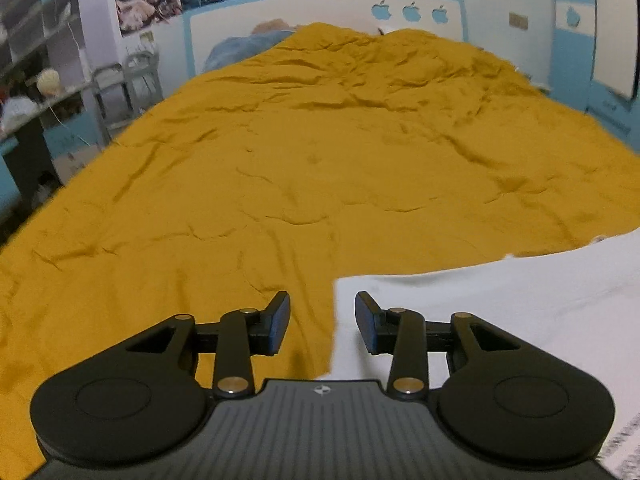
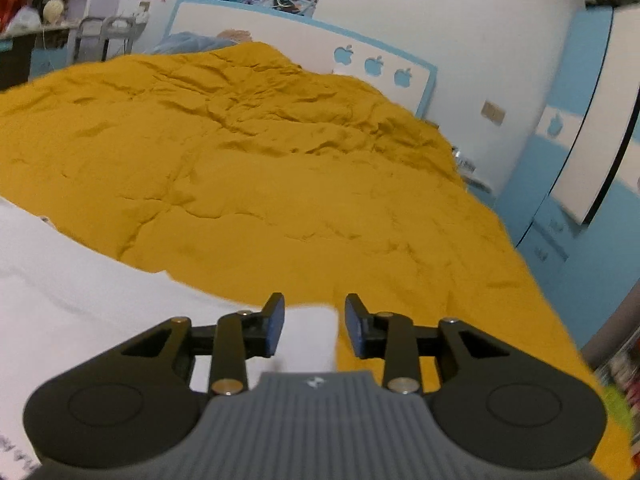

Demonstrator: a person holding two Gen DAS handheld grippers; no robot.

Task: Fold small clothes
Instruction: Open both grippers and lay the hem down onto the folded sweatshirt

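Bedroom, mustard bedspread [image 1: 304,152] fills frame | white garment [image 1: 500,312] lower right of left view, lower left of right view, lying flat (fold progress unclear; more likely remains) | left gripper [image 1: 322,322] jaws open over its edge | right gripper [image 2: 315,325] jaws open, white corner between, unpressed

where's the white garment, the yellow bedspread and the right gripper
white garment [image 1: 500,300]: left wrist view, flat top surface
yellow bedspread [image 1: 320,160]: left wrist view, wrinkled middle
right gripper [image 2: 315,326]: right wrist view, gap between its open fingertips
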